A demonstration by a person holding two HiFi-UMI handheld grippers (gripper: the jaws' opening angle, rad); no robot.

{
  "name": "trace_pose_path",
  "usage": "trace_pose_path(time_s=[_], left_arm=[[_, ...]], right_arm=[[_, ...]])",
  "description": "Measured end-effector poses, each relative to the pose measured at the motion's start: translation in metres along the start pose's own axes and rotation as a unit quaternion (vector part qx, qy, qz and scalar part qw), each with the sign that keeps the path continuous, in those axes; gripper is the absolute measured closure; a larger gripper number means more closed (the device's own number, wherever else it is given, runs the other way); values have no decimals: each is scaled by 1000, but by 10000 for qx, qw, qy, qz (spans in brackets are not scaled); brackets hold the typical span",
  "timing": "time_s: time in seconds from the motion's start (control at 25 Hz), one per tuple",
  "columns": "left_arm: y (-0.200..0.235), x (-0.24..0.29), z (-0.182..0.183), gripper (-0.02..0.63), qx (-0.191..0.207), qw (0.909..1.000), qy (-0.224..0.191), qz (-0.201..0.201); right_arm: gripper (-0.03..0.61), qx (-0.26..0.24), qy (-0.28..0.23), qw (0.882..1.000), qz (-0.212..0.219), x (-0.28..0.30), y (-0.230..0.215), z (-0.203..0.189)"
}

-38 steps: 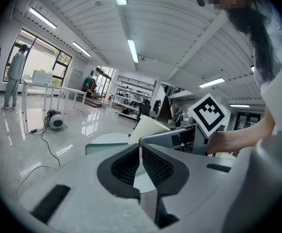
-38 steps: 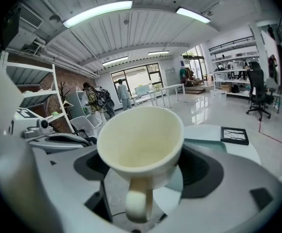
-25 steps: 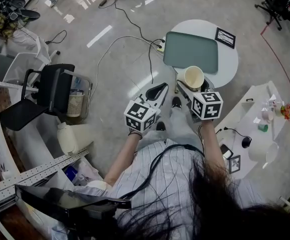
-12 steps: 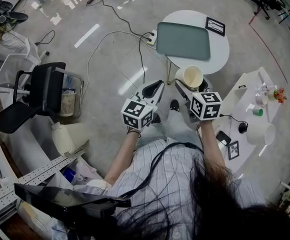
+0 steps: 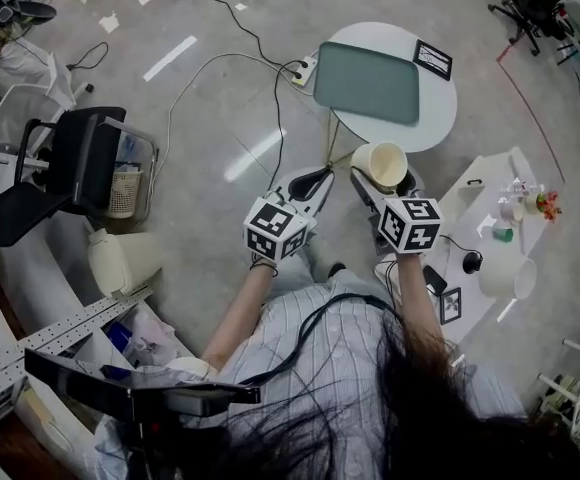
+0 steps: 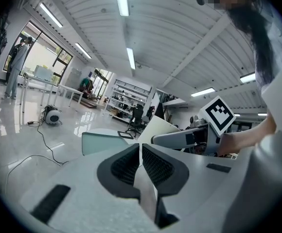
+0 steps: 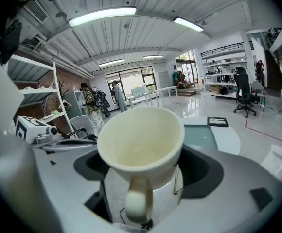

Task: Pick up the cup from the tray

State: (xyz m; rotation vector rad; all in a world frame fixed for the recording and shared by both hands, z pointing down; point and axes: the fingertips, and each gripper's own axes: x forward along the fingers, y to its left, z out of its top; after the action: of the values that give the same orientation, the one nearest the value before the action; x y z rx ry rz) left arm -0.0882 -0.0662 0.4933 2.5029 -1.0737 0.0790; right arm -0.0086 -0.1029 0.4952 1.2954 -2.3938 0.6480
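one smooth cream tapered cup [image 7: 142, 135], clamped in right gripper [image 7: 144, 173]

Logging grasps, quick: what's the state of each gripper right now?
Left gripper: jaws closed, nothing between them.
Right gripper: jaws closed on the cup.

The cup [image 5: 383, 164] is cream, the tray [image 5: 367, 81] grey-green, the table [image 5: 438, 110] white.

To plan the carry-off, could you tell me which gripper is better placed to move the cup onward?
Right. The right gripper has its jaws shut on the cup, held clear of the tray. The left gripper is beside it, with its jaws together on nothing.
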Motion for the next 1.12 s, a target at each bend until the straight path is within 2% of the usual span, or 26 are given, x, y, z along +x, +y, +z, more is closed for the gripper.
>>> trace_pose_path(time_s=[0.28,0.52,0.88,1.12], left_arm=[[-21,-2,-13,600,14,9999,125,25],[-44,-5,-19,600,-18,9998,71,158],[-105,-7,-35,600,128,9994,50,312],[-147,-11,-57,600,173,9990,174,375]], right_arm=[[172,102,14,9999,76,-17,0,-15],[172,102,31,9998,186,-48,-1,-36],[172,122,-13,9991,407,-115,-10,-69],[172,194,150,9986,475,-162,-23,-108]])
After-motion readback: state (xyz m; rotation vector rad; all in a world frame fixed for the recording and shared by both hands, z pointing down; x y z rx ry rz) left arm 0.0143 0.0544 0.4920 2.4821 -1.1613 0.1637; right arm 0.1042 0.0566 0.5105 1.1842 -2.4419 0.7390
